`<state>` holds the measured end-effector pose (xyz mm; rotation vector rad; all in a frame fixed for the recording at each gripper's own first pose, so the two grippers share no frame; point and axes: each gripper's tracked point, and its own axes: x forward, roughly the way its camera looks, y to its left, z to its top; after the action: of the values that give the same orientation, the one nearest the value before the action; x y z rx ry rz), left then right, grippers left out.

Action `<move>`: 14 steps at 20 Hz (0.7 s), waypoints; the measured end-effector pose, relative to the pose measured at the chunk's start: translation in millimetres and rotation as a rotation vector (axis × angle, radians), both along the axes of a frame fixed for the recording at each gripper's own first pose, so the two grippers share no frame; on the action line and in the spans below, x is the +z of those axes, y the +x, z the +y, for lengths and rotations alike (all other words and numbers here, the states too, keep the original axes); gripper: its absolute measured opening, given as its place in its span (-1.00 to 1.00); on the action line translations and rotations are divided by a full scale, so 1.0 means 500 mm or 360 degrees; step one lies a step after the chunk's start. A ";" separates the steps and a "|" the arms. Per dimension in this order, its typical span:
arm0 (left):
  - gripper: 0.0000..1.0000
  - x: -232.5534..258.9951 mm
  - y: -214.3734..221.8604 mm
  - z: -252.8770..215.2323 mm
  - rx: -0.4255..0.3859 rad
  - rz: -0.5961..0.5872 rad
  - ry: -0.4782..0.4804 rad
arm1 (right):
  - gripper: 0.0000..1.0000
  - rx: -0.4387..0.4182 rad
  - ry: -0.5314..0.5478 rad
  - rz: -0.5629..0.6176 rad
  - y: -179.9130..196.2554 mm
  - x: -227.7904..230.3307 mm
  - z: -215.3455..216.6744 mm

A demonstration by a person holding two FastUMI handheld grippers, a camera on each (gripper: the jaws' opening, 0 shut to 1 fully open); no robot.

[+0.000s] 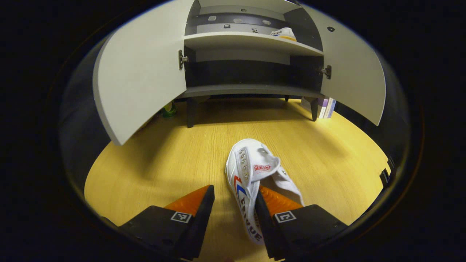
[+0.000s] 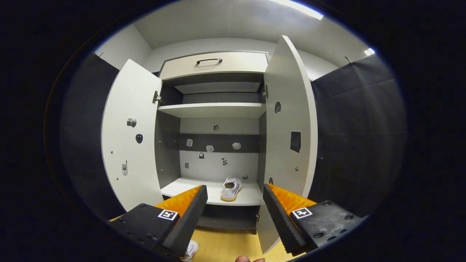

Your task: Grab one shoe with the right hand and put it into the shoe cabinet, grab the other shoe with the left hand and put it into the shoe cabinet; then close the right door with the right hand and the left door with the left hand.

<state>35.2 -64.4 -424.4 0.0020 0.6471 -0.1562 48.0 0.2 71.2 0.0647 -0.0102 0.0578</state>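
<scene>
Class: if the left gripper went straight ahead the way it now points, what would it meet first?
Most likely the white shoe on the floor: it already lies between the open left gripper fingers, ahead of the shoe cabinet.

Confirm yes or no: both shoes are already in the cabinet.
No, one shoe sits on a cabinet shelf, while the other shoe lies on the floor.

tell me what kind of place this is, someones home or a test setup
Likely a staged test booth, not a home: black cloth hangs as walls around a lone shoe cabinet with both doors open. One white sneaker sits on its shelf, another lies on the bare wood-look floor.
</scene>
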 end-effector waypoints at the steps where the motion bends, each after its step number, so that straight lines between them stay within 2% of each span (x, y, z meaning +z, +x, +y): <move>1: 0.31 -0.007 0.012 -0.007 -0.0010 -0.0007 -0.0001 | 0.94 -0.0026 -0.0019 -0.0009 0.000 0.004 -0.016; 5: 0.05 -0.014 0.057 -0.031 -0.0082 -0.0073 0.0013 | 0.94 -0.0125 -0.0082 -0.0042 -0.007 0.021 -0.060; 6: -0.06 -0.012 0.062 -0.032 -0.0086 -0.0083 0.0022 | 0.94 -0.0144 -0.0094 -0.0047 -0.008 0.025 -0.070; 9: -0.20 -0.020 0.071 -0.025 -0.0066 -0.0054 0.0036 | 0.94 -0.0193 -0.0120 -0.0077 -0.010 0.033 -0.092; 12: -0.66 -0.029 0.085 -0.007 -0.0054 0.0035 0.0103 | 0.94 -0.0202 -0.0134 -0.0070 -0.014 0.023 -0.099; 14: -0.84 -0.026 0.086 -0.004 -0.0063 0.0087 0.0095 | 0.94 -0.0202 -0.0135 -0.0060 -0.020 0.017 -0.104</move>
<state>78.3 -66.4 -437.5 0.0684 0.7066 -0.1754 38.2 -51.9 79.8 -0.0221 -0.0496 -0.0675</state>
